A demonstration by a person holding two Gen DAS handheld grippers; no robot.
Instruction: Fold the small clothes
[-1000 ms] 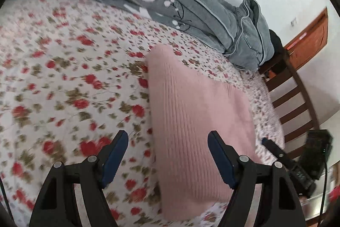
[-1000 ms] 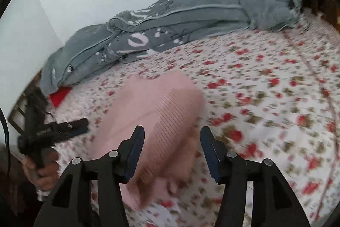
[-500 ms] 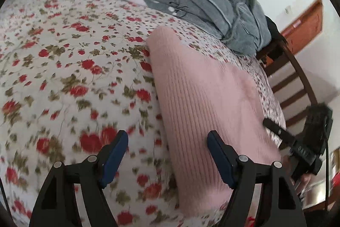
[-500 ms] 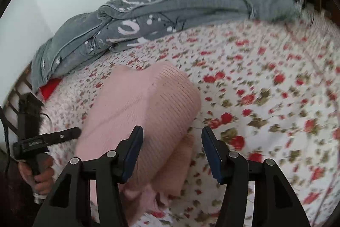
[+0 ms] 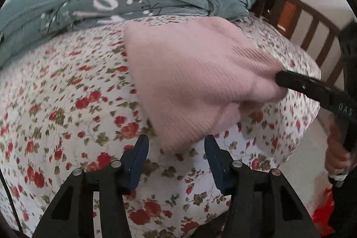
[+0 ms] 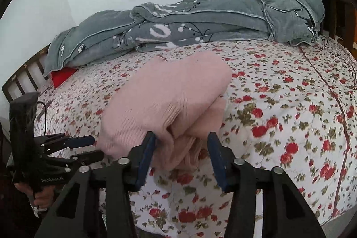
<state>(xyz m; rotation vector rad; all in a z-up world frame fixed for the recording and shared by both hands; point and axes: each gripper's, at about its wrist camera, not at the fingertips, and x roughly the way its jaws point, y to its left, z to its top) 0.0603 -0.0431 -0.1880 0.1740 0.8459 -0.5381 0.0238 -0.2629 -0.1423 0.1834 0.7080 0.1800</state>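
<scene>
Both grippers advanced onto pink knit, jaws closing around it; floral bedsheet.

A bed spread with a white sheet printed with small red roses and olive leaves carries everything. A folded pink ribbed knit garment lies on the sheet near the near edge, its layers bunched at the near end. Along the far side, against the pale wall, a rumpled grey plush blanket with white lettering and flower prints stretches from left to right. A red cloth shows under the blanket's left end. Dark wooden slatted bed ends stand at both sides.
</scene>
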